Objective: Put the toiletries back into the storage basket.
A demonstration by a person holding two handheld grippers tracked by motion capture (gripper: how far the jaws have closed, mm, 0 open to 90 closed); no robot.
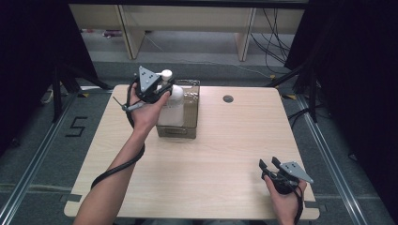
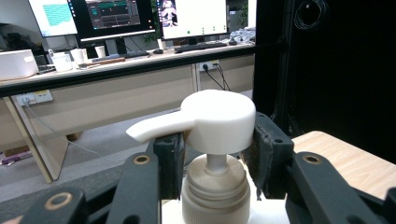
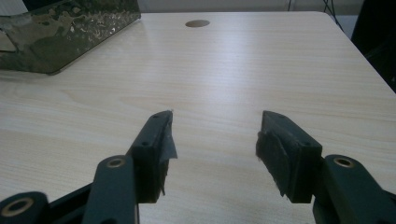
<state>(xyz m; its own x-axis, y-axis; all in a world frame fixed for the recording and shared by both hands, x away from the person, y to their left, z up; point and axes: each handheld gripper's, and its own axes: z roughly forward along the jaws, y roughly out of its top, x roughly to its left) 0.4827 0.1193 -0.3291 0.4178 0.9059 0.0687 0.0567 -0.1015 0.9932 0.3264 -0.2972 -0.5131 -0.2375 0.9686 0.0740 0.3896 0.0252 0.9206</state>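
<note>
A white pump bottle point(image 1: 172, 107) stands upright in a clear, brown-tinted box point(image 1: 191, 123) at the table's back left. My left gripper point(image 1: 162, 87) is at the bottle's top, shut on it just under the pump head point(image 2: 219, 120). One black pad sits on each side of the pump stem, above the ribbed collar point(image 2: 212, 193). The spout points left in the left gripper view. My right gripper point(image 1: 269, 162) rests low near the table's front right corner, open, with nothing between its fingers point(image 3: 154, 149) but bare wood.
The light wooden table point(image 1: 225, 150) has a round cable hole point(image 1: 228, 99) behind its middle. The box corner point(image 3: 60, 32) lies far ahead-left of the right gripper. Black curtains and stand legs flank the table; desks with monitors stand beyond.
</note>
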